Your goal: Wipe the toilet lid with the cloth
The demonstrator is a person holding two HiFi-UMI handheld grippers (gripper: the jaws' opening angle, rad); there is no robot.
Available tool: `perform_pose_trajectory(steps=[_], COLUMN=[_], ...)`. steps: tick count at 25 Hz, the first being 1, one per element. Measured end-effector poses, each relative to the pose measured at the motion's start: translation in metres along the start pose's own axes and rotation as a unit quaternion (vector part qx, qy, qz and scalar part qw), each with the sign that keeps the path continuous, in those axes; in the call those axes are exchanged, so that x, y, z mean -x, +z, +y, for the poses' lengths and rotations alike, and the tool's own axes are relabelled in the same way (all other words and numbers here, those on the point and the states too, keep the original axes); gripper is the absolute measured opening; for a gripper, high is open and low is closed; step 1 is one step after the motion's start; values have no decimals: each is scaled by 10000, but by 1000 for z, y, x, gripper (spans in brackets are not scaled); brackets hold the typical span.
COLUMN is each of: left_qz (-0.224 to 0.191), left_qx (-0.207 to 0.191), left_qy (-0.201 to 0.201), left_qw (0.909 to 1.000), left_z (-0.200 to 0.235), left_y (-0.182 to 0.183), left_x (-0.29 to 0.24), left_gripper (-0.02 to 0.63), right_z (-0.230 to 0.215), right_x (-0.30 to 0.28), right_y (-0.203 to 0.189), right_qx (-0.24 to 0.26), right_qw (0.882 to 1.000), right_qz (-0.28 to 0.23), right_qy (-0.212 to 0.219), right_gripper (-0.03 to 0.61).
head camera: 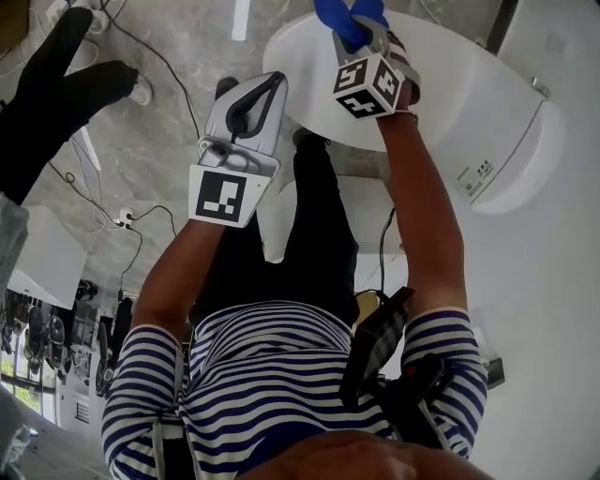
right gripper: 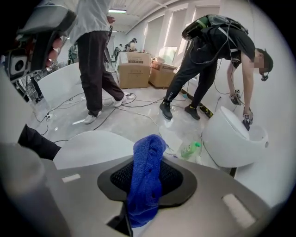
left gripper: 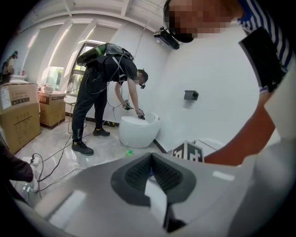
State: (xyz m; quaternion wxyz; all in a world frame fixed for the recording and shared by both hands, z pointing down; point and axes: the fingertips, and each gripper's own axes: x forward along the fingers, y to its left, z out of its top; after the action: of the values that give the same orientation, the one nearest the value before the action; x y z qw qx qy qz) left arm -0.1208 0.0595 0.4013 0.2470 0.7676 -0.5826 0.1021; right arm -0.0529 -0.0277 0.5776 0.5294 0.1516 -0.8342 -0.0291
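The white toilet lid (head camera: 441, 84) lies closed at the top of the head view. My right gripper (head camera: 361, 36) hangs over the lid's near-left edge, shut on a blue cloth (head camera: 345, 19). In the right gripper view the blue cloth (right gripper: 146, 178) sticks up from between the jaws of my right gripper (right gripper: 144, 194), with the lid (right gripper: 92, 144) just beyond. My left gripper (head camera: 262, 92) is held off the lid to its left, above the floor. In its own view my left gripper (left gripper: 153, 175) is shut with nothing in it.
A second person bends over another white toilet (right gripper: 231, 139), which also shows far off in the left gripper view (left gripper: 137, 130). A third person (right gripper: 99, 60) stands nearby. Cables (head camera: 141, 220) run over the grey floor. A green bottle (right gripper: 190, 149) lies by the second toilet. Cardboard boxes (right gripper: 135, 69) stand behind.
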Motion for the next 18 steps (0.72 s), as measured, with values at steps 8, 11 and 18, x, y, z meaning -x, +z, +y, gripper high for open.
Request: perform_pose_trajectory(steps=[8,11,18], left_qz=[40,38,17], left_qx=[96,96,84], left_qy=[82,76,36], left_qw=[9999,9999,10000], left_z=[5,6,5], left_y=[-3,-4,-4], left_x=[3,4,6], left_gripper=[3,3,3], right_z=[13,17,40], right_x=[-14,-14,-2], right_y=[-7,-9,-17], right_qx=[2,0,20], right_qw=[9992,9991,9985], right_qz=[220,239,287], right_qy=[346,360,463], right_gripper=[117,117,117])
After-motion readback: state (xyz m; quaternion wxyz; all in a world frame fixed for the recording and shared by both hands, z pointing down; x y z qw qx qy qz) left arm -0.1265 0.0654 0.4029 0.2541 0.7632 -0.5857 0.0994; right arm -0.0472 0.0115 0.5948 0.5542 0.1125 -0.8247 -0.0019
